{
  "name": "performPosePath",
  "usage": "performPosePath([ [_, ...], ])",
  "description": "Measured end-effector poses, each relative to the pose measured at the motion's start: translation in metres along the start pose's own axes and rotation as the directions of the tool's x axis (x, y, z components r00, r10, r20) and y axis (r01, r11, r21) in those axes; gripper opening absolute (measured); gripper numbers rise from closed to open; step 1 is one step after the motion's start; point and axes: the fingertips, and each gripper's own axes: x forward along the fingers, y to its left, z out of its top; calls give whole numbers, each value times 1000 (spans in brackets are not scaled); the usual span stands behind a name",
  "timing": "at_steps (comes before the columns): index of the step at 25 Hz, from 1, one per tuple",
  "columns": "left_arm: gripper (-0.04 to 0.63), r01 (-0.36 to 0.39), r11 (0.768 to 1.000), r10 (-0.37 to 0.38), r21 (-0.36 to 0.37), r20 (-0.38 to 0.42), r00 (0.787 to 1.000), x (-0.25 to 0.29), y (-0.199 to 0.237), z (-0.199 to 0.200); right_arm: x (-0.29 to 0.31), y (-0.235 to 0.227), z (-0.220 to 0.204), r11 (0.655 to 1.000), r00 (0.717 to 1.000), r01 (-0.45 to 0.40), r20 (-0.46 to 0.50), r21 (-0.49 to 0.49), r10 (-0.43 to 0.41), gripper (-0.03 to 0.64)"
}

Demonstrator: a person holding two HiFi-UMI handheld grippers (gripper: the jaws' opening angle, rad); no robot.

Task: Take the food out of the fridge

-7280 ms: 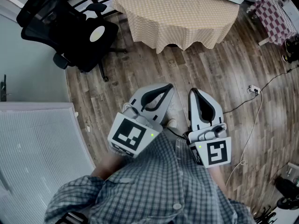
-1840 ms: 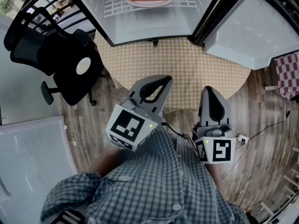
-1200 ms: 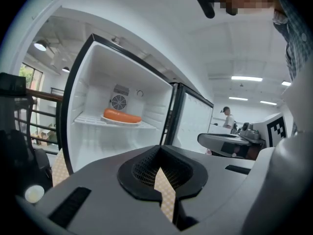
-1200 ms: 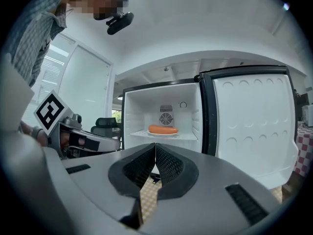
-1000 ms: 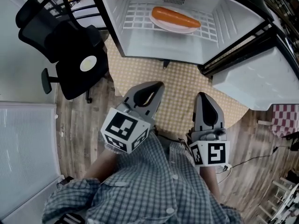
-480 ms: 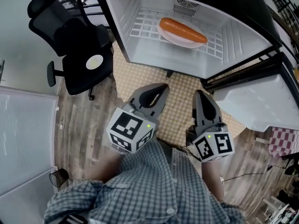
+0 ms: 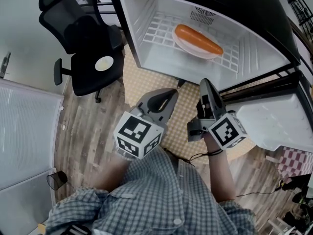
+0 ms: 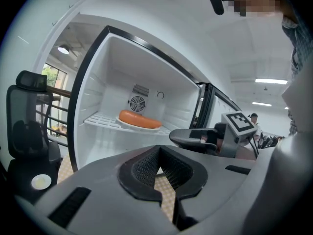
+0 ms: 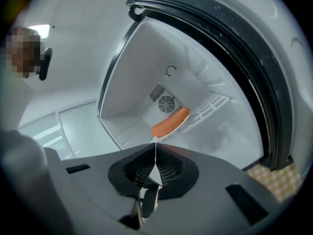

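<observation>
Orange sausage point(image 7: 199, 39) is lying on a white plate point(image 7: 183, 45) on the wire shelf point(image 7: 159, 31) of the fridge point(image 7: 146, 58), beyond both claws. The left claw point(image 7: 171, 93) and right claw point(image 7: 204, 82) are hanging clamped together and empty before the open front. The right one, turned sideways, is probably lining up to reach.

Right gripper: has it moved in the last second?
Yes. The right gripper has advanced toward the open fridge. In the head view its tip now overlaps the fridge's front edge, where a gap showed before, and it has rolled sideways.
</observation>
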Motion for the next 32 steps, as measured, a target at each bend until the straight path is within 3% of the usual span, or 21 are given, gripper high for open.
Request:
performPosePath([
  [6,5,-20,1000,20,6,-12,1000,0,5,-2,37,-15,-2,967,1000,-1,10,254,-2,11],
  [12,5,-47,999,47,7,-23,999,-4,13,-6,58,-29,2,924,998,15,47,383,-35,12],
  [19,5,-65,998,65,0,-23,998,-7,18,-8,73,-33,7,889,996,12,72,458,-50,12],
  [29,5,-78,997,78,2,-22,997,-9,23,-7,81,-42,12,868,991,33,95,496,-92,41],
  [32,5,-38,998,37,-46,-10,999,-6,21,-5,81,-41,12,867,992,24,96,498,-83,41],
])
